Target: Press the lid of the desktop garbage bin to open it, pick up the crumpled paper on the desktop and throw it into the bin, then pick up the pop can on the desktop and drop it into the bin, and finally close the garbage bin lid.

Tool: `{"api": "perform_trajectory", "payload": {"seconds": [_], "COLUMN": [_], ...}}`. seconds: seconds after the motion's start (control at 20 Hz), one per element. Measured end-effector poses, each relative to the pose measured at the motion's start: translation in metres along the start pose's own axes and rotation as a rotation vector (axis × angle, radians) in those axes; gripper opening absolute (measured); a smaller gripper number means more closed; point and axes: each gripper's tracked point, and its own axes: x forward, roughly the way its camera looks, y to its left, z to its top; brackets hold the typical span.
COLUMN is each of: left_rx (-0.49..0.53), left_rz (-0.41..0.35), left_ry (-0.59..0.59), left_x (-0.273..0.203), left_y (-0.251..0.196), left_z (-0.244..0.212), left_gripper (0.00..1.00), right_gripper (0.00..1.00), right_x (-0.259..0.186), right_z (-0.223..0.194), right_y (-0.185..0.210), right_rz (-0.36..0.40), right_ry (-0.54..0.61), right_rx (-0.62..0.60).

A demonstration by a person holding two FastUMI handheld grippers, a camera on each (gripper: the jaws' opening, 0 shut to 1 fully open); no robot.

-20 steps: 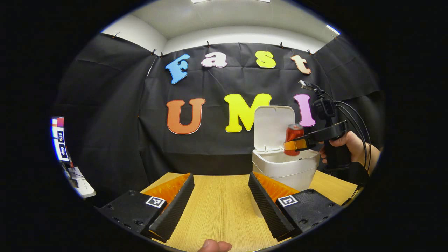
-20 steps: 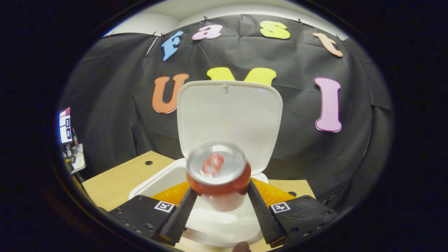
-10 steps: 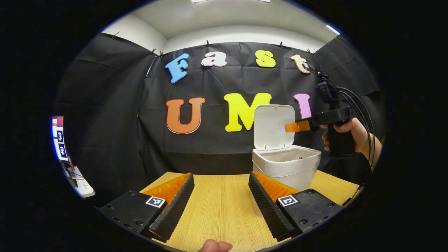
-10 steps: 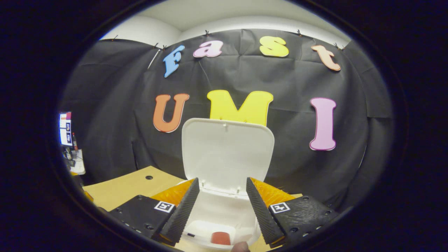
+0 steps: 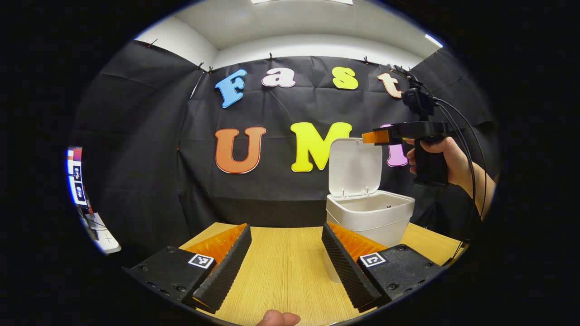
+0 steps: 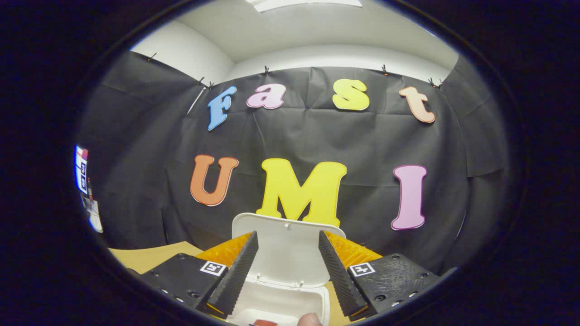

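Now, left gripper (image 5: 285, 260): I hold it low over the wooden desktop (image 5: 283, 271); its fingers stand wide apart with nothing between them; a fingertip of mine shows at the bottom edge.
Right gripper (image 6: 287, 267): I hold it above the bin, fingers spread and empty; in the left gripper view it sits up beside the lid's top edge, my hand (image 5: 442, 156) on its grip, cables trailing behind.
Garbage bin (image 5: 369, 217): white, on the desktop to my right, just behind my left gripper's right finger.
Lid (image 6: 285, 253): raised, standing upright at the back.
Pop can (image 6: 263, 322): a red sliver shows down inside the bin.
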Motion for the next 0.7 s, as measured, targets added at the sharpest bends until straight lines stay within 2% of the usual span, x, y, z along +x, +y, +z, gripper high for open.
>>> {"api": "perform_trajectory", "payload": {"seconds": [0.1, 0.15, 0.2, 0.35, 0.4, 0.45, 0.55, 0.6, 0.7], "left_rx": [0.004, 0.004, 0.000, -0.004, -0.001, 0.001, -0.002, -0.003, -0.007], "left_rz": [0.006, 0.009, 0.012, 0.016, 0.020, 0.023, 0.027, 0.029, 0.030], "left_ry": [-0.013, -0.016, -0.017, -0.007, -0.004, -0.001, 0.004, 0.004, 0.005], "left_x": [0.001, 0.001, 0.003, 0.004, 0.006, 0.006, 0.009, 0.010, 0.013], "left_y": [0.002, 0.003, 0.005, 0.007, 0.008, 0.009, 0.012, 0.012, 0.013], "left_z": [0.005, 0.006, 0.006, 0.002, 0.000, -0.001, -0.002, -0.003, -0.005], "left_gripper": [1.00, 1.00, 1.00, 1.00, 1.00, 1.00, 1.00, 1.00, 1.00], "right_gripper": [0.83, 0.87, 0.82, 0.82, 0.82, 0.87, 0.83, 0.87, 0.83], "right_x": [0.010, 0.016, 0.022, 0.042, 0.046, 0.049, 0.056, 0.059, 0.061], "right_z": [0.014, 0.020, 0.025, 0.025, 0.024, 0.025, 0.025, 0.024, 0.019], "right_y": [-0.003, -0.005, -0.009, -0.021, -0.021, -0.021, -0.020, -0.018, -0.010], "right_rz": [0.001, -0.007, -0.017, -0.049, -0.048, -0.044, -0.039, -0.034, -0.016], "right_ry": [-0.021, -0.037, -0.046, -0.049, -0.048, -0.048, -0.053, -0.049, -0.036], "right_rx": [0.059, 0.097, 0.115, 0.125, 0.132, 0.137, 0.143, 0.151, 0.152]}}
